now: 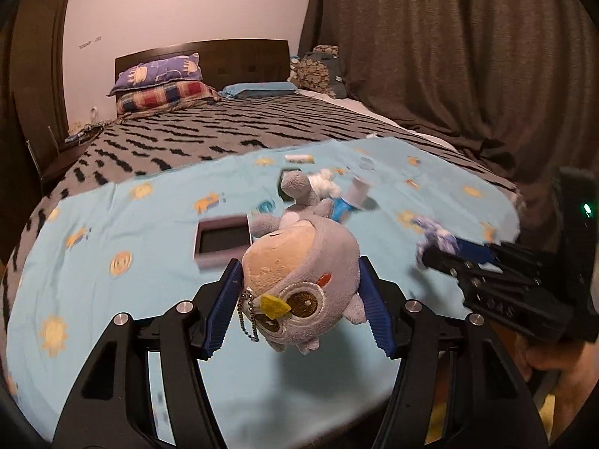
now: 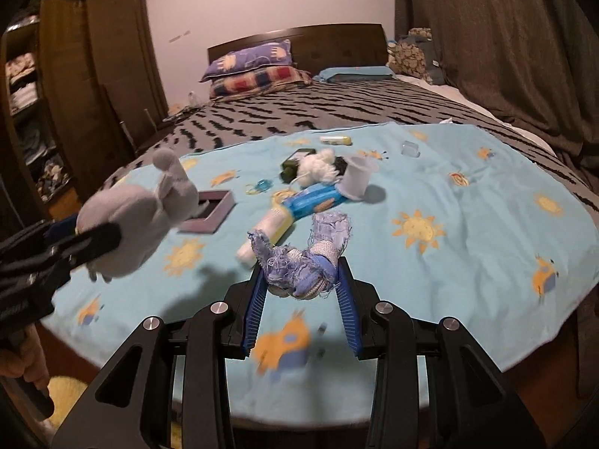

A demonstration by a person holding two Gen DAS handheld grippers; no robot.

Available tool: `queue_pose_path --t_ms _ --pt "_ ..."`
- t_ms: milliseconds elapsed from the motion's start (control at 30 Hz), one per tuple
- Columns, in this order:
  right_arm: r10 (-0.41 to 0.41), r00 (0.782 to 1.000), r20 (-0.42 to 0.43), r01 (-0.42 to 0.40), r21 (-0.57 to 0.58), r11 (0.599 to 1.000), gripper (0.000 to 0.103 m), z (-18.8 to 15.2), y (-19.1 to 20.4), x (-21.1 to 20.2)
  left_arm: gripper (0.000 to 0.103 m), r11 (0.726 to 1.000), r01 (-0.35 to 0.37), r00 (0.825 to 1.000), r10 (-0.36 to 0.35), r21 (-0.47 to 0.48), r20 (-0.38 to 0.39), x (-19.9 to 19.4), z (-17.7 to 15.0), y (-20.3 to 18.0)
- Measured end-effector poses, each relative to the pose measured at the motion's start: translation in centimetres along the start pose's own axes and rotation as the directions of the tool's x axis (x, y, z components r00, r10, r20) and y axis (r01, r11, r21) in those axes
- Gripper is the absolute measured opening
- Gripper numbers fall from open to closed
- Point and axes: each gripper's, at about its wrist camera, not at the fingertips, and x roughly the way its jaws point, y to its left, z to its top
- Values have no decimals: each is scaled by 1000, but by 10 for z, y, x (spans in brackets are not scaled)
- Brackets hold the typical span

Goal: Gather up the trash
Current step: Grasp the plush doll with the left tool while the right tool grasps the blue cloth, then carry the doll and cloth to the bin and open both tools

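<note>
My left gripper (image 1: 299,273) is shut on a grey plush owl (image 1: 303,284) and holds it above the light blue cloth (image 1: 112,224) on the bed; it also shows in the right wrist view (image 2: 127,220). My right gripper (image 2: 301,277) is shut on a frayed blue fabric scrap (image 2: 299,262), seen at the right in the left wrist view (image 1: 436,235). On the cloth lie a blue and white tube (image 2: 299,205), a white cup (image 2: 357,179), a cotton wad (image 2: 318,166), a dark packet (image 2: 294,166) and a purple box lid (image 2: 207,211).
A small wrapper (image 2: 337,140) and a clear plastic piece (image 2: 410,148) lie farther back on the cloth. Pillows (image 2: 254,71) sit at the headboard. A curtain (image 2: 505,37) hangs on the right and a wardrobe (image 2: 93,56) stands on the left.
</note>
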Motion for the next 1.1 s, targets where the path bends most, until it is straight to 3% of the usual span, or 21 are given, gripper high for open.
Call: queue_pose_path --t_ms 267,533,800,967,1100 --pt "35 995 -92 -38 -35 999 38 -65 15 -29 59 999 44 996 -44 -7 -72 -48 -84 -7" --pt "55 956 -289 -54 12 998 38 -151 10 -4 59 997 78 975 -79 -10 -210 -39 -166 -22" --pt "57 911 -408 -42 48 998 38 -201 5 27 55 994 106 937 -111 -33 -332 -13 -221 -35" --pt "92 868 -488 -53 95 994 38 -224 2 56 55 993 106 891 -121 -59 -437 27 -250 -35" --pt "94 846 -524 -43 108 993 38 -236 4 77 55 991 91 854 -130 -102 -503 61 -266 -29"
